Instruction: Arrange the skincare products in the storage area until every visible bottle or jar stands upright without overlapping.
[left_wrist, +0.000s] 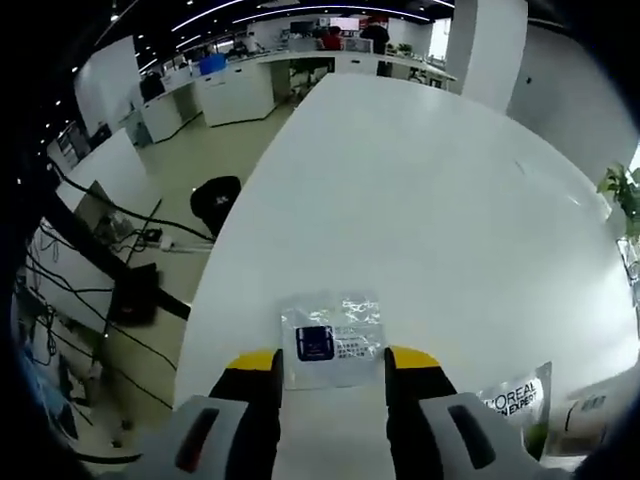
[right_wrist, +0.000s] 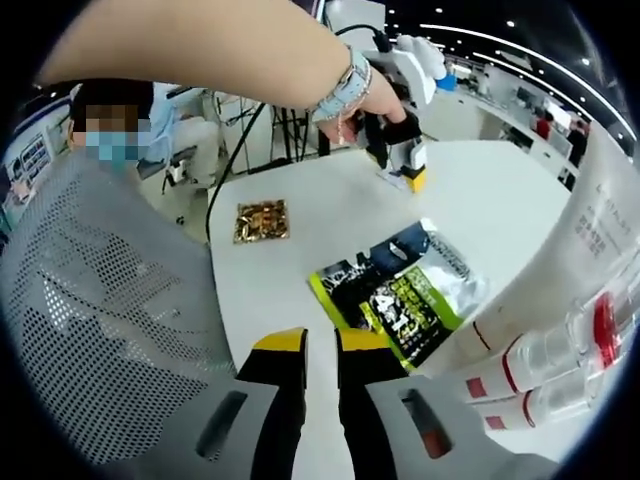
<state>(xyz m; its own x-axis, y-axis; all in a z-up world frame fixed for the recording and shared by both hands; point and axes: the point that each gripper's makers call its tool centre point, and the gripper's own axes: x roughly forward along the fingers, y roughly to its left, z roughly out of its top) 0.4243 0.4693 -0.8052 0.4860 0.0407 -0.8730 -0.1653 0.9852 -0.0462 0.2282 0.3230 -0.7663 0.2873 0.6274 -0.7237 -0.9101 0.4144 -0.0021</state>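
My left gripper (left_wrist: 333, 365) hovers low over the white table (left_wrist: 420, 200) with its jaws wide open. A clear sachet with a dark blue label (left_wrist: 333, 340) lies flat just past its yellow fingertips (left_wrist: 255, 361), untouched. A silver L'Oreal sachet (left_wrist: 517, 400) lies to the right of it. My right gripper (right_wrist: 321, 345) has its jaws close together with nothing between them. Ahead of it lies a black and green sachet pack (right_wrist: 400, 295). Clear bottles with red bands (right_wrist: 560, 360) lie on their sides at the right edge. The left gripper (right_wrist: 408, 178), held in a hand, points down at the table's far side.
A small gold sachet (right_wrist: 262, 220) lies on the table (right_wrist: 330, 200) towards its left edge. A grey mesh chair back (right_wrist: 100, 330) stands close on the left, with a seated person behind it. A white box (left_wrist: 592, 408) sits at the right. Cables and a black stool (left_wrist: 215, 200) are on the floor.
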